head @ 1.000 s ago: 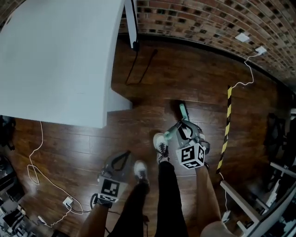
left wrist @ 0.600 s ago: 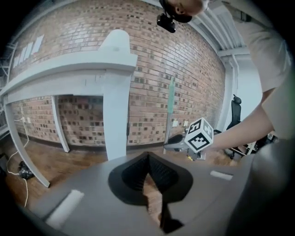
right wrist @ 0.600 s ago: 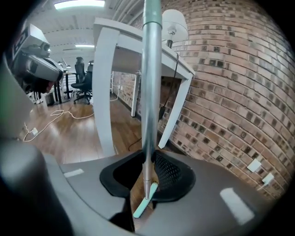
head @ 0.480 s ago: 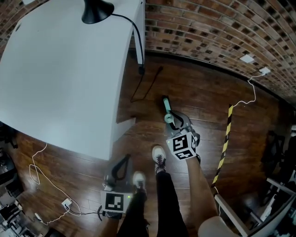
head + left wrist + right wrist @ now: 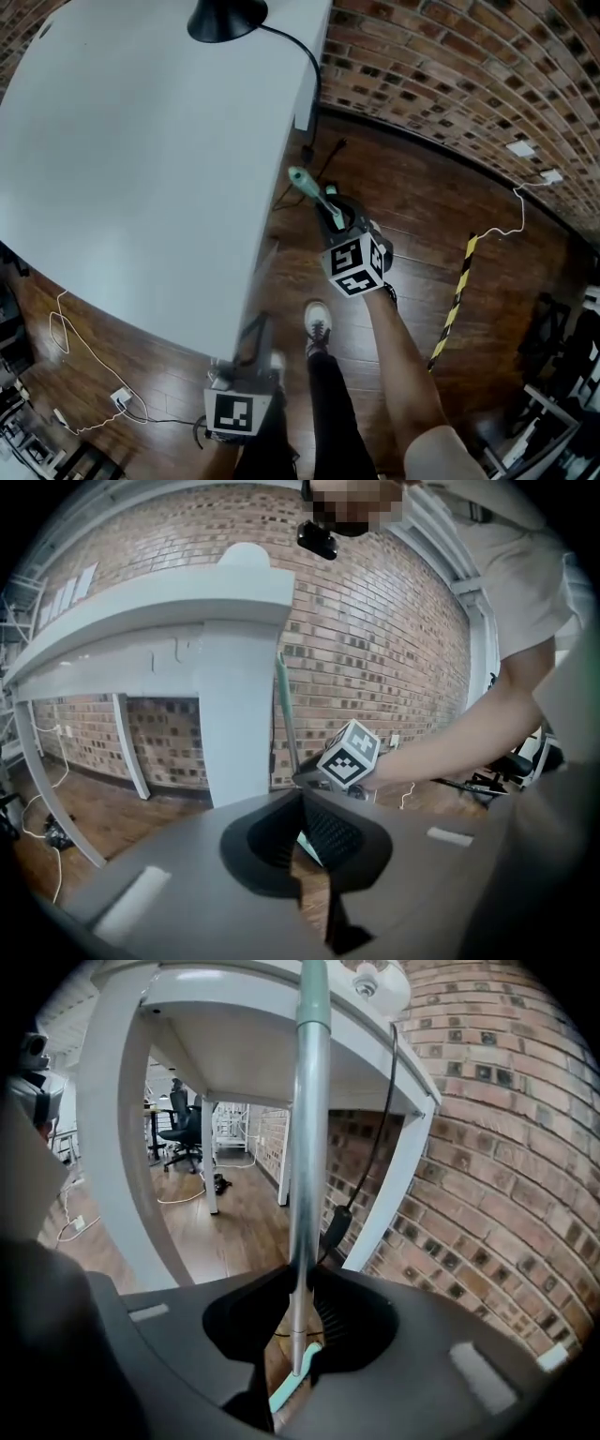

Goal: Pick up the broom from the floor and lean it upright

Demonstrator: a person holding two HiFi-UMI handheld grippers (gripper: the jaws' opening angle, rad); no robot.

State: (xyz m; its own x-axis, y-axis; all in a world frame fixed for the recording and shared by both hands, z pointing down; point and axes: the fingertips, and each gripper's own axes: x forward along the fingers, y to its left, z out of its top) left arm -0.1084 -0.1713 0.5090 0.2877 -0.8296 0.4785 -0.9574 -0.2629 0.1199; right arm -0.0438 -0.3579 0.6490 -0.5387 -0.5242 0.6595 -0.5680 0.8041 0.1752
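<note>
We have our right gripper (image 5: 335, 218) clamped on the broom (image 5: 302, 180), a slim silver metal pole with a mint-green grip and green head. Its jaws are closed partway, pinching the pole low down. The broom stands nearly upright, its green top just beside the edge of the large white table (image 5: 141, 141), near the red brick wall (image 5: 450, 56). Our left gripper (image 5: 251, 330) hangs low over the dark wooden floor (image 5: 412, 197), jaw tips together, holding nothing.
</note>
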